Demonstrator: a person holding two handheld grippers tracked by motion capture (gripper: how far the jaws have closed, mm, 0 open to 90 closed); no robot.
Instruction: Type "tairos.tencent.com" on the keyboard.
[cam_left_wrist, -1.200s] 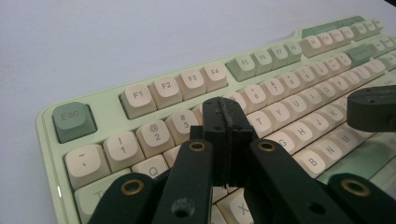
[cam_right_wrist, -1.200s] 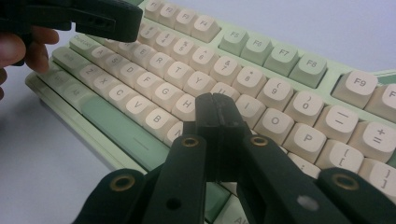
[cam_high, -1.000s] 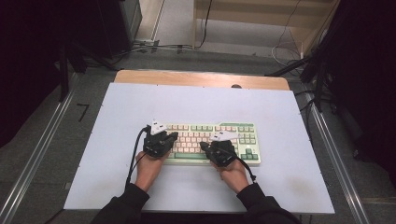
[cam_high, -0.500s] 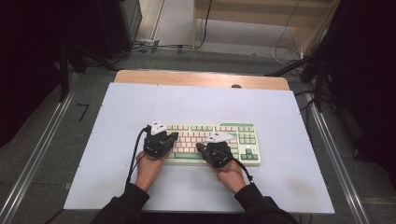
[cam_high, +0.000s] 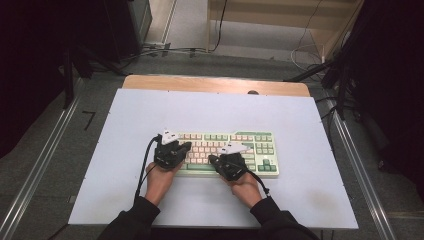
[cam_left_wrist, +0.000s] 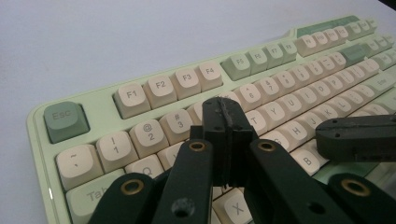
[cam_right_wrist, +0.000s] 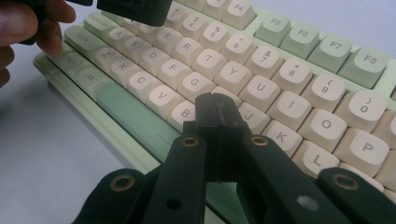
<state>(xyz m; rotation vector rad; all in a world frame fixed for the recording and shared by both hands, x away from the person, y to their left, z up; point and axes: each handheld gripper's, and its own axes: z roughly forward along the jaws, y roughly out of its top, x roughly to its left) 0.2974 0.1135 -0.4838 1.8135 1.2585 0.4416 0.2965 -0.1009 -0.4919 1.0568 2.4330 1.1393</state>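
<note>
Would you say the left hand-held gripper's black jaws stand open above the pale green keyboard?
No, the left hand-held gripper has its jaws pressed together, with nothing between them, over the pale green keyboard with cream keys.

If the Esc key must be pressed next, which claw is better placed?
The left claw: it hangs shut over the keyboard's left half, near Esc. The right claw sits farther, near B and N.

Mint-green keyboard (cam_high: 260, 150) (cream keys (cam_left_wrist: 149, 136)), white table (cam_high: 200, 110).
</note>
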